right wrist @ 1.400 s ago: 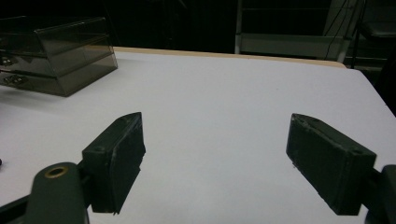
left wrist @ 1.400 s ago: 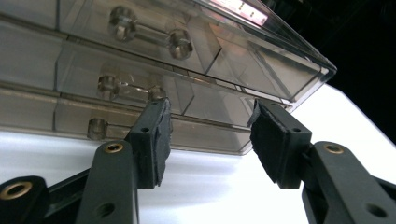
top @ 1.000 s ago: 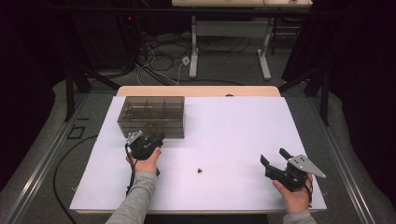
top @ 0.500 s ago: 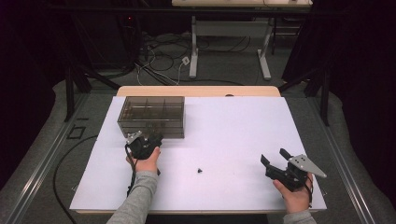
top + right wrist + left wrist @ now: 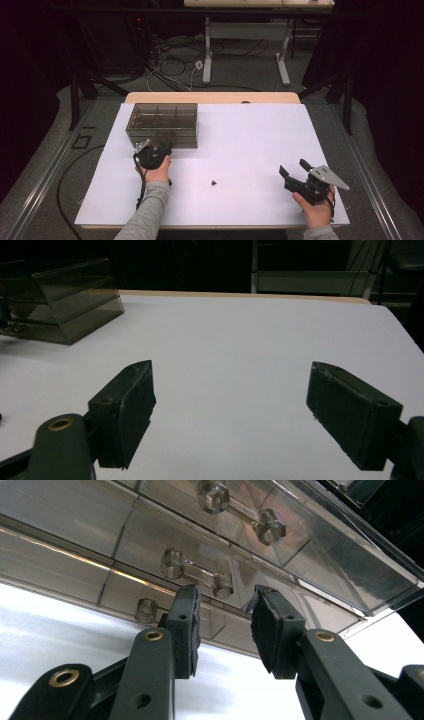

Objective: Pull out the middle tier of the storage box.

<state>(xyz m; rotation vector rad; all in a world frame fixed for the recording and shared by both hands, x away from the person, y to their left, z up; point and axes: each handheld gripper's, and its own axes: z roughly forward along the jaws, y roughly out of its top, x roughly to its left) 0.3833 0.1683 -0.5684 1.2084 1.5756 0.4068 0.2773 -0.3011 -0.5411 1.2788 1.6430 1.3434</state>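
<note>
At the front face of the smoked-plastic drawer cabinet (image 5: 161, 124), which stands at the far left of the white table (image 5: 250, 135), the left gripper (image 5: 159, 151) is held with its jaws narrowly parted, just short of a clear drawer handle (image 5: 196, 572), nothing being gripped between them. Near the table's front right corner, the right gripper (image 5: 295, 170) is held with its jaws spread wide and empty. A small dark object (image 5: 213, 182), too small to be identified, is seen between the two grippers.
</note>
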